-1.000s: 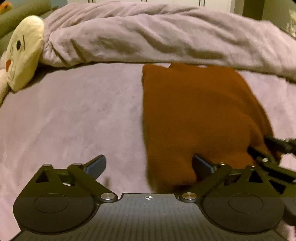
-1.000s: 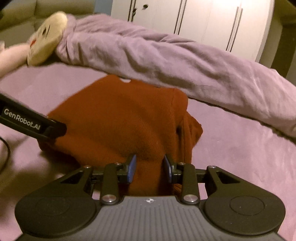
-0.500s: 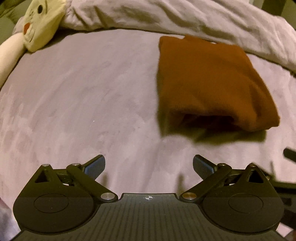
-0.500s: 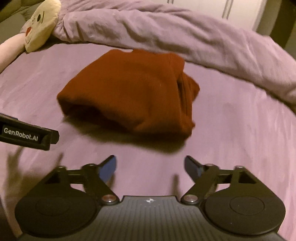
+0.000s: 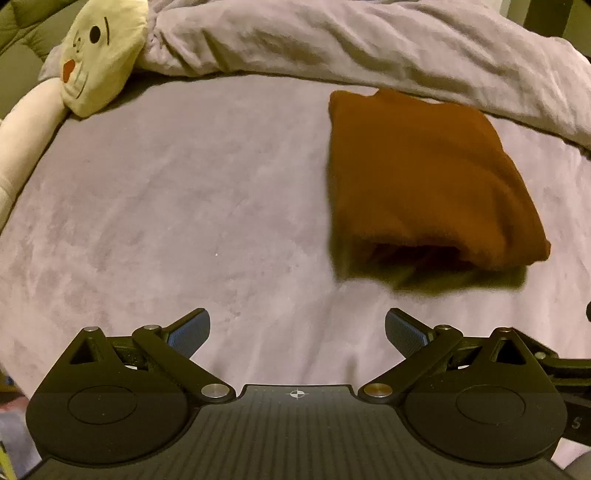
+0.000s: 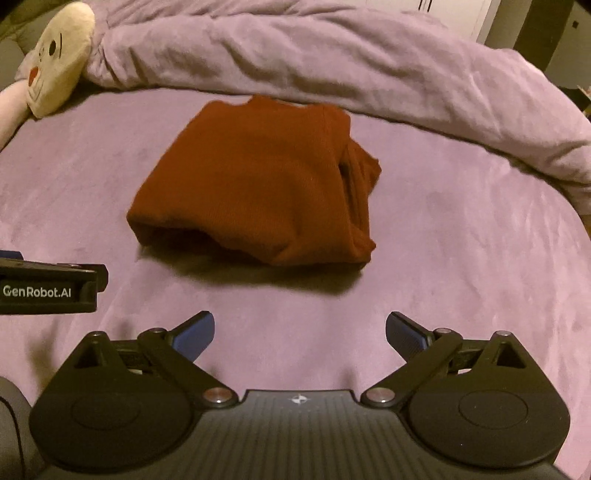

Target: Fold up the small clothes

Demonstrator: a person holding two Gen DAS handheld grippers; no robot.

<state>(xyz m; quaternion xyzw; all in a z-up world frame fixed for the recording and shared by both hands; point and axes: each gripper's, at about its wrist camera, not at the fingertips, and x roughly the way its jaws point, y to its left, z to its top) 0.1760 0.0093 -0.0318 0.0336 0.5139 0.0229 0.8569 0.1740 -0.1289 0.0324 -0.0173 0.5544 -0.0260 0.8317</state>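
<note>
A rust-brown knitted garment lies folded into a thick rectangle on the purple bed sheet, its open fold edge facing me. My left gripper hangs open above the bare sheet, down and left of the garment, holding nothing. My right gripper is above the sheet in front of the garment; its jaws are opening wide, with nothing between them. The left gripper's body shows at the left edge of the right wrist view.
A bunched lilac duvet runs along the far side behind the garment. A cream plush toy with a face lies at the far left. White cupboard doors stand beyond the bed.
The right gripper let go of the garment's front edge and opened wide. Both grippers rose and drew back, so the folded garment now lies apart from them.
</note>
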